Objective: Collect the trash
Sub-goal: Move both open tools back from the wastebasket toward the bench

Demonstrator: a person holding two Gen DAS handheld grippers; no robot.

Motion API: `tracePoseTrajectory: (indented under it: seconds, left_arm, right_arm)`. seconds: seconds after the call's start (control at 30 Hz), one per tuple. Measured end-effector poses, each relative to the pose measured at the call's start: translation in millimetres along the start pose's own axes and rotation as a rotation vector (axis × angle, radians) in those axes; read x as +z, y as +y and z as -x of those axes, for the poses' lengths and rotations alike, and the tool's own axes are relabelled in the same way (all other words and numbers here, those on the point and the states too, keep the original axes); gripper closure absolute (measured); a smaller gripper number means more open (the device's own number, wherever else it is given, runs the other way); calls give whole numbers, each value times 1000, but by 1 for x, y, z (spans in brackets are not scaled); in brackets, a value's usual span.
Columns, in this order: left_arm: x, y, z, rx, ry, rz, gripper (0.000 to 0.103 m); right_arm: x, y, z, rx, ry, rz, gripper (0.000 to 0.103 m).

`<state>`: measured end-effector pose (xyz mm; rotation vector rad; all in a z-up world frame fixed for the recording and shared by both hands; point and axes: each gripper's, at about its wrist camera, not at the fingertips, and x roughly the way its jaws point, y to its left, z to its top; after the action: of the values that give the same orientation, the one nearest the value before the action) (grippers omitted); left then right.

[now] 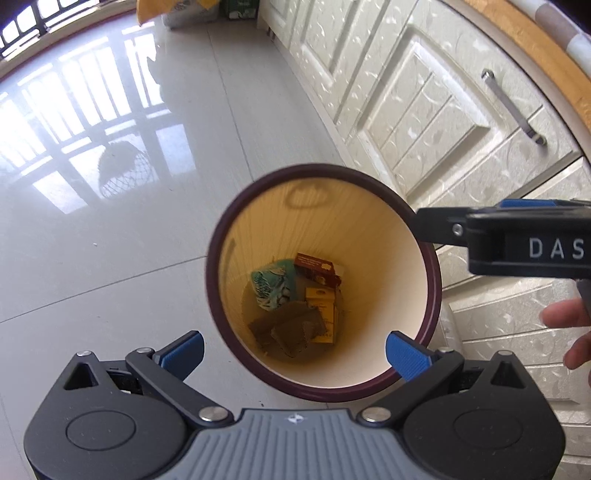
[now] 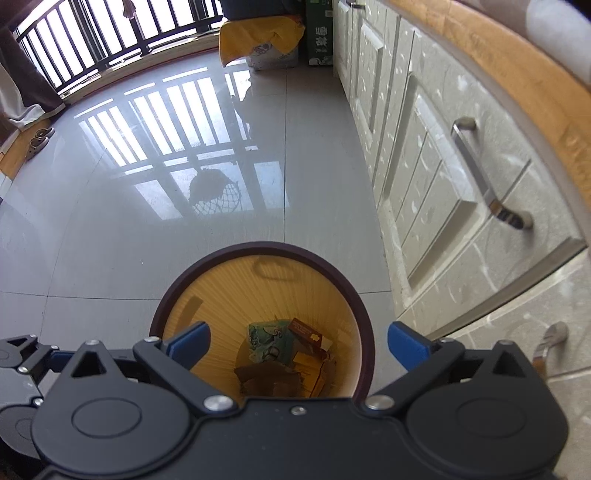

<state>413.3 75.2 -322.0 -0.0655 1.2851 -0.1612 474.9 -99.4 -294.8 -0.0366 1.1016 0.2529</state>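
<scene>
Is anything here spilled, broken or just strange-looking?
Nothing stands out. The bin stands upright on the floor beside the cabinets, with the trash lying at its bottom. Both the left gripper and the right gripper hang open above it, holding nothing.

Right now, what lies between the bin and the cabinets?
Only a bare strip of floor tile between the bin and the cabinets; the right wrist view shows it best.

On my right gripper, seen side-on from the left wrist camera, white capitals read "DAS" before the frame edge cuts them off. The green carton by the cabinets carries white characters, too small to read.
</scene>
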Motion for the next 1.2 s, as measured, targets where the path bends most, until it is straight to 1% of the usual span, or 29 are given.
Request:
tracePoseTrajectory:
  seconds: [0.3,0.63,0.9,1.2]
  left_arm:
    - [-6,-2,33,39,-48,23,0]
    - [-25,-3,57,93,-57,41,0]
    - [-36,2,83,135,-99,77,0]
    - [-54,3,105,169,-132,89,0]
  right_arm:
    - [-9,2,31,-41,-7,32,0]
    - [-29,-1,62,-57,-21,36,0]
    - [-46,-1,82,-75,-27,41,0]
    - [-66,2,103,-82,-45,60,0]
